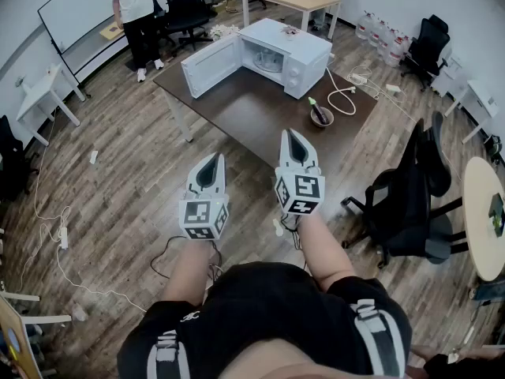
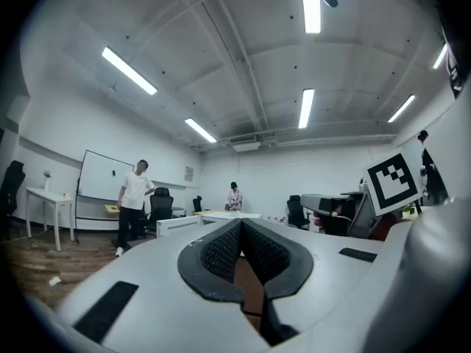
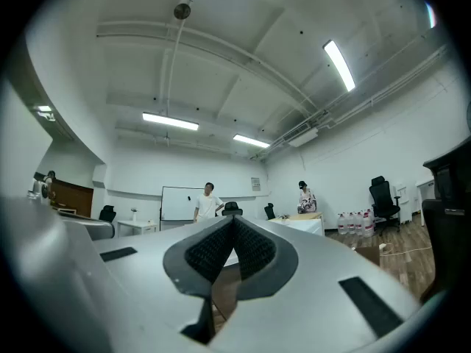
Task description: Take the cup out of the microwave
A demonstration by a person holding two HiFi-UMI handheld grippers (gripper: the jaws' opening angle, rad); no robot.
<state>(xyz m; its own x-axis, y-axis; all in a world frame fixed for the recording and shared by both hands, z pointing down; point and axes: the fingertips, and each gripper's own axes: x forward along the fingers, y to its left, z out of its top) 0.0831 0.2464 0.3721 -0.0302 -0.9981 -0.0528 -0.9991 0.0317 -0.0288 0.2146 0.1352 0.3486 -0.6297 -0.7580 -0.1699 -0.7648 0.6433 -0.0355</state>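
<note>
A white microwave (image 1: 284, 54) stands on the dark brown table (image 1: 252, 113) far ahead, its door (image 1: 211, 64) swung open to the left. Inside the cavity lies a pale shape (image 1: 268, 60), too small to tell as a cup. My left gripper (image 1: 213, 161) and right gripper (image 1: 293, 136) hover side by side over the wooden floor, well short of the table, both pointing towards it. Each has its jaws shut with nothing between them. In the left gripper view the left gripper (image 2: 241, 223) shows meeting pads, and in the right gripper view so does the right gripper (image 3: 234, 219).
A small bowl (image 1: 321, 117) with a green item sits near the table's right corner, beside a white cable (image 1: 343, 97). A black office chair (image 1: 414, 192) stands to the right, a round table (image 1: 485, 212) beyond it. A person (image 1: 138, 14) stands at the back left. Cables lie on the floor.
</note>
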